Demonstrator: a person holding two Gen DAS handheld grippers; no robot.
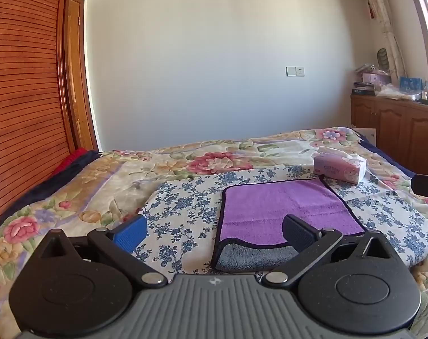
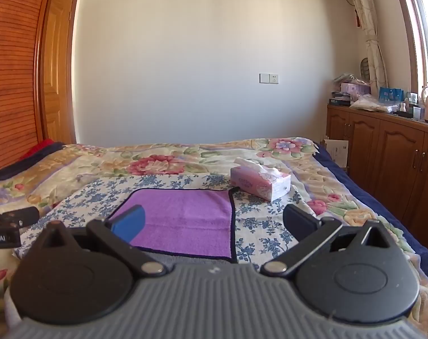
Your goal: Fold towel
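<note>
A purple towel (image 1: 284, 206) with a dark border lies flat on the blue-flowered cloth on the bed; its near edge is turned up and shows the grey underside (image 1: 250, 257). It also shows in the right wrist view (image 2: 185, 220). My left gripper (image 1: 214, 230) is open and empty, held above the towel's near left part. My right gripper (image 2: 212, 223) is open and empty above the towel's near right part. The right gripper's body shows at the edge of the left wrist view (image 1: 427, 186), and the left gripper's body at the edge of the right wrist view (image 2: 8, 223).
A pink tissue pack (image 1: 339, 165) lies on the bed just beyond the towel's far right corner, also in the right wrist view (image 2: 260, 182). A wooden wardrobe (image 1: 22, 99) stands left of the bed. A wooden cabinet (image 2: 389, 155) with clutter stands at the right.
</note>
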